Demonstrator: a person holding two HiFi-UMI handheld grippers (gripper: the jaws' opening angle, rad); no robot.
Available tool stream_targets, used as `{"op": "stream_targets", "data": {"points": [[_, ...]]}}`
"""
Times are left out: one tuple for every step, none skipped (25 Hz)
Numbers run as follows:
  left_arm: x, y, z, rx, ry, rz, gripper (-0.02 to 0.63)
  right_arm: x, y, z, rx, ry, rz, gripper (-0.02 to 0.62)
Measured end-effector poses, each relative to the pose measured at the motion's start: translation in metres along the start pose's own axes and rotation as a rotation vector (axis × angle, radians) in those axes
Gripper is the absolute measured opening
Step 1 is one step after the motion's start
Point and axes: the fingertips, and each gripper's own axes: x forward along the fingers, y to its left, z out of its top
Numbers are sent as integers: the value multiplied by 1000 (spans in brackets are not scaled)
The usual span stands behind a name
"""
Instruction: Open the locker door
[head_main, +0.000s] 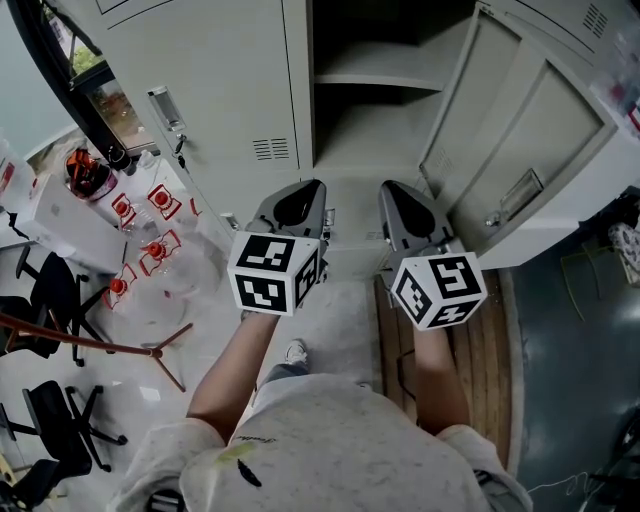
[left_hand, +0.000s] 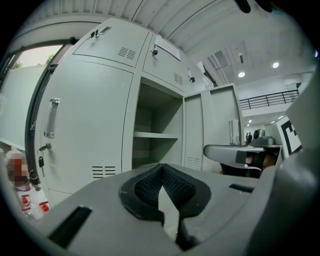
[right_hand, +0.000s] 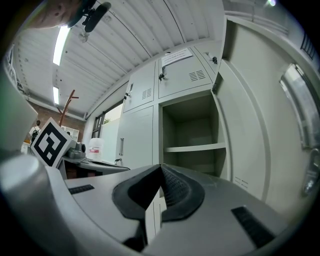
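Head view: door (head_main: 530, 150) wide open; left gripper (head_main: 305, 195) and right gripper (head_main: 395, 200) side by side before the locker (head_main: 220, 80). All fingers pressed together, empty.

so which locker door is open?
The lower right door, swung out rightward, baring a shelf. The lower left door and the small top doors are shut.

head view: overhead, down | gripper views: level, sharing open locker (left_hand: 155, 135)

Pale grey locker door (head_main: 530, 140); black-and-white patterned marker cubes (head_main: 272, 272) (head_main: 438, 290).
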Motion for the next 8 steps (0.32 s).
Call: {"op": "stream_targets", "data": {"points": [[-1,1,0,0,0,0,5,0,1,0,0,0,0,3],[-1,1,-1,-1,1,0,5,1,1,0,0,1,1,3],[-2,2,-1,-2,2,1,5,1,2,0,0,1,2,3],[-2,3,-2,-4,3,1,4,1,3,1,-1,2,2,3],[-3,3,-2,-6,4,1,5,2,3,1,-2,2,3,3],[-3,4,-3,-8,4,2,5,2,4,1,-3,2,4,3],[-4,4,-3,-9,4,2,5,3,5,1,-4,3,5,3],[-4,5,-3,-11,4,2,5,3,6,1,-4,3,7,3]]}}
